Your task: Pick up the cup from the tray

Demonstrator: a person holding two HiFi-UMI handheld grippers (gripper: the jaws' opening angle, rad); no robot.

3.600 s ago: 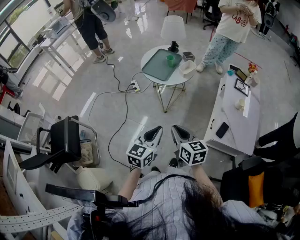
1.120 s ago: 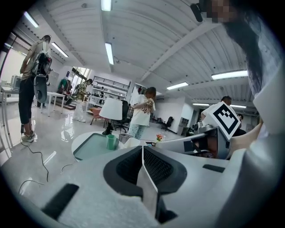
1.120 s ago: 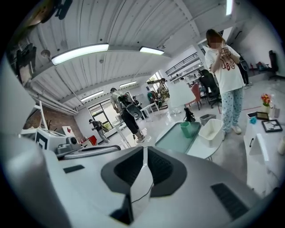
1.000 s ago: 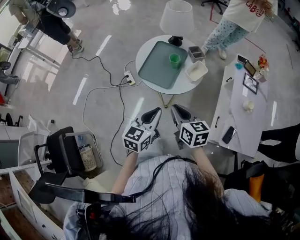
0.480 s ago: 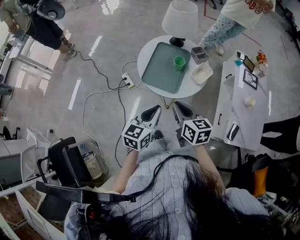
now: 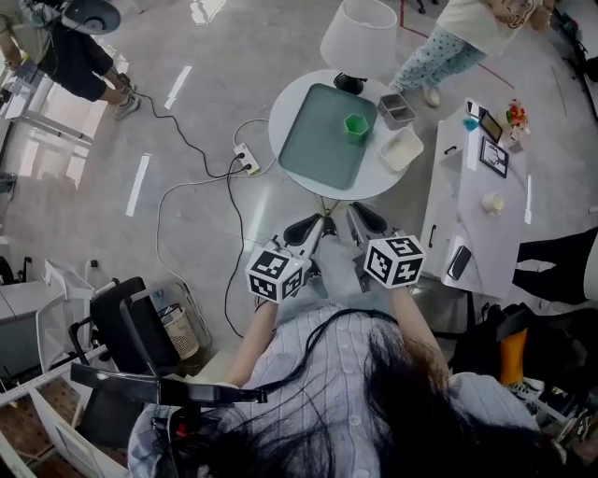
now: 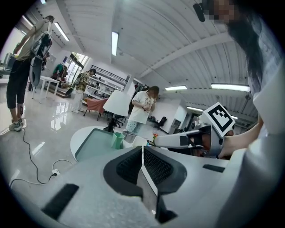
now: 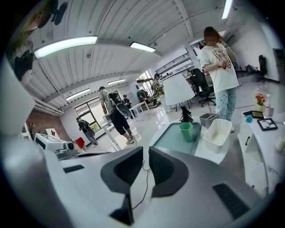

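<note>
left tongs (image 6: 305, 231) and right tongs (image 6: 365, 220) both clenching shut on nothing, hovering side by side, green cup (image 6: 355, 125) standing upright on the tray (image 6: 314, 149), on round table (image 6: 280, 119), well ahead of both tongs

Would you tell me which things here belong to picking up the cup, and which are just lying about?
Belong to the job: green cup; tray; round table.
Just lying about: lamp; grey bin; white tub; power strip; phone.
</note>
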